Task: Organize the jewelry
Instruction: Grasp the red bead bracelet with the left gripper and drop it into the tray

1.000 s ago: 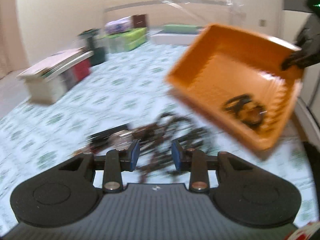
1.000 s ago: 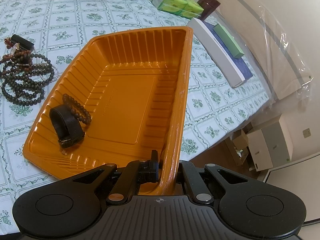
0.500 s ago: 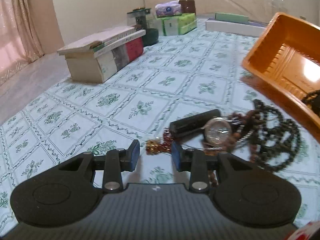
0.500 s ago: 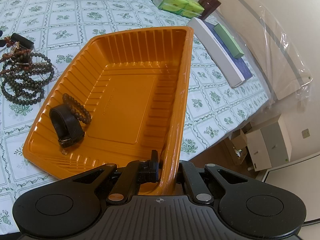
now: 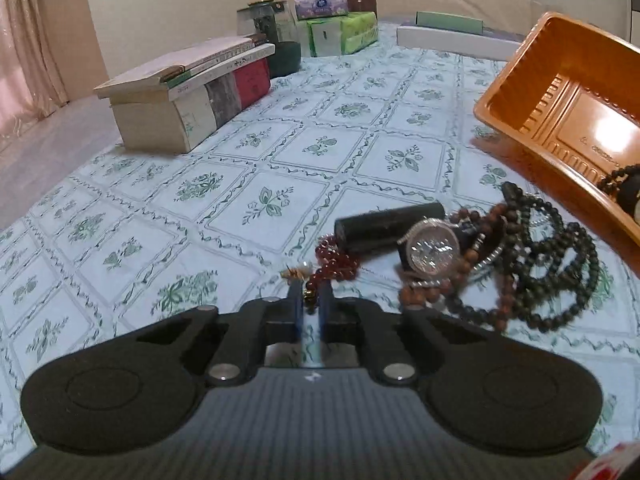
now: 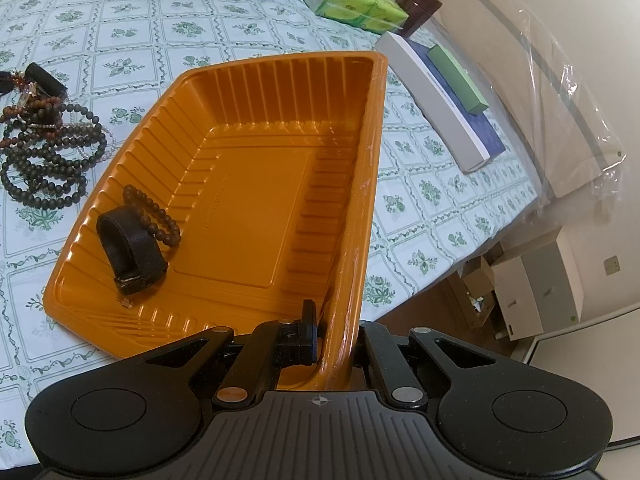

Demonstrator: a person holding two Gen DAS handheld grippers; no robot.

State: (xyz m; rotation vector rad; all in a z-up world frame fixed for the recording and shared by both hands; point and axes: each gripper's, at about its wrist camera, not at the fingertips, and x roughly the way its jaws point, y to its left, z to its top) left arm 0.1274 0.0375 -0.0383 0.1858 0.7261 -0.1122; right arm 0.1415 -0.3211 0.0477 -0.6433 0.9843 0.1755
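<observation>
My left gripper (image 5: 309, 298) is shut on the near end of a red bead bracelet (image 5: 334, 262) with a small gold tassel, lying on the tablecloth. Beside it lie a black cylinder (image 5: 390, 222), a crystal watch (image 5: 432, 249) and a tangle of dark bead strands (image 5: 556, 256). My right gripper (image 6: 334, 338) is shut on the rim of an orange tray (image 6: 256, 184), held tilted above the table. In the tray lie a black strap (image 6: 132, 250) and a brown bead bracelet (image 6: 154, 214). The tray also shows in the left wrist view (image 5: 560, 96).
A box with books on it (image 5: 192, 88) stands at the back left. A dark jar (image 5: 276, 36), green tissue packs (image 5: 340, 32) and flat white and green boxes (image 6: 436, 92) line the far side. The table's edge drops to the floor at right (image 6: 460, 280).
My left gripper has swung down to the jewelry pile and closed on the red bracelet's end. The right gripper and tray have stayed nearly still.
</observation>
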